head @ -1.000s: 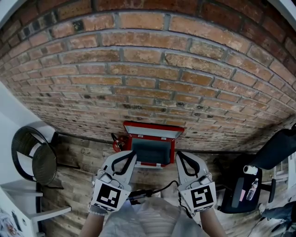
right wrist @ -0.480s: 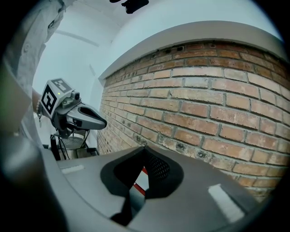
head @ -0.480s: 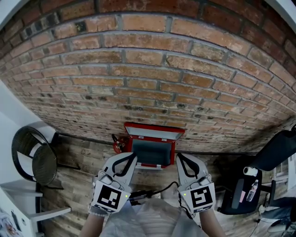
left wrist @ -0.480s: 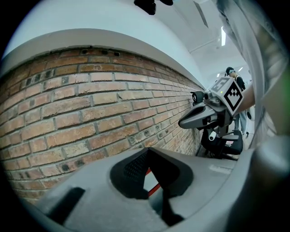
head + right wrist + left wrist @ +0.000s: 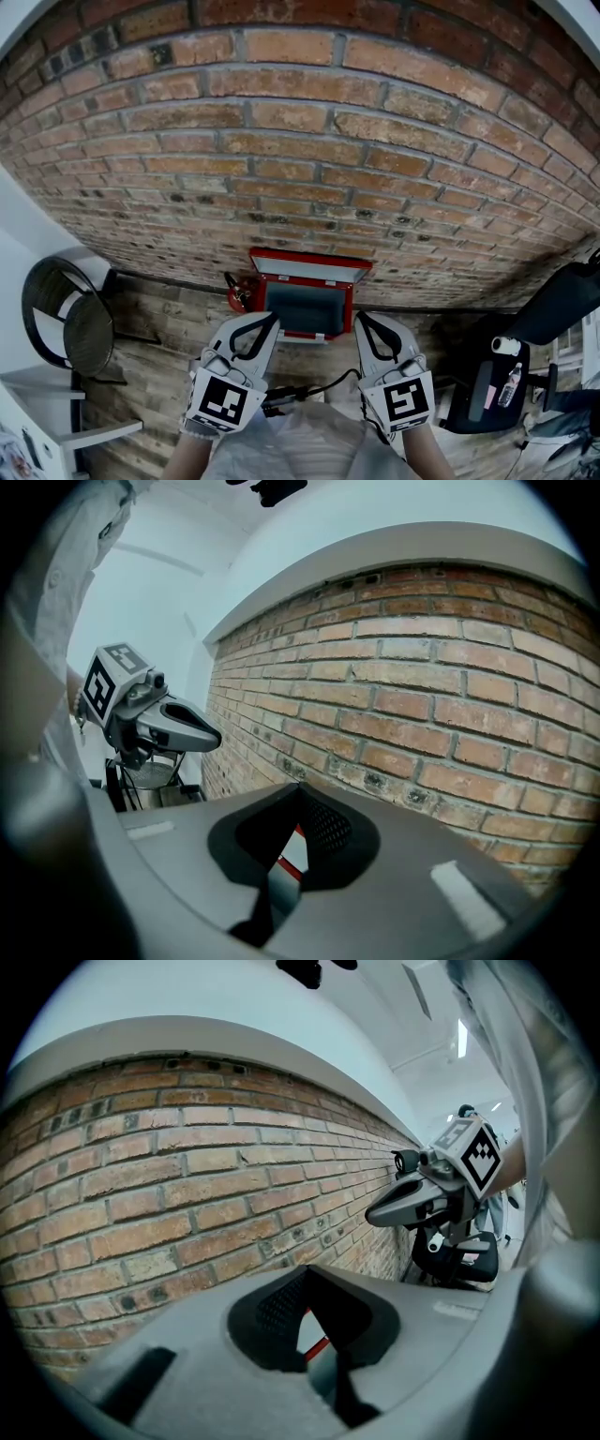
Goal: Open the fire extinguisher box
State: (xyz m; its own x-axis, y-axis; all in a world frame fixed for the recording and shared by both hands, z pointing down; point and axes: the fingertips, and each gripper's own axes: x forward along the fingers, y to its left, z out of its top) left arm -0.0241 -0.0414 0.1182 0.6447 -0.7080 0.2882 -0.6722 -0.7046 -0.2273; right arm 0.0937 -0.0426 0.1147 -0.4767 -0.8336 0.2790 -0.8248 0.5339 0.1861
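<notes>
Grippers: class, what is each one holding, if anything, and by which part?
Nothing is held. The left gripper and the right gripper both have their jaws shut and empty, in front of the open red box.

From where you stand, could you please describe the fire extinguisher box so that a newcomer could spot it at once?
Follow the brick wall down to where it meets the wooden floor; the fire extinguisher box sits right there. It is the only red square case, its lid raised against the bricks over a dark inside, unlike the small round red extinguisher beside it.
</notes>
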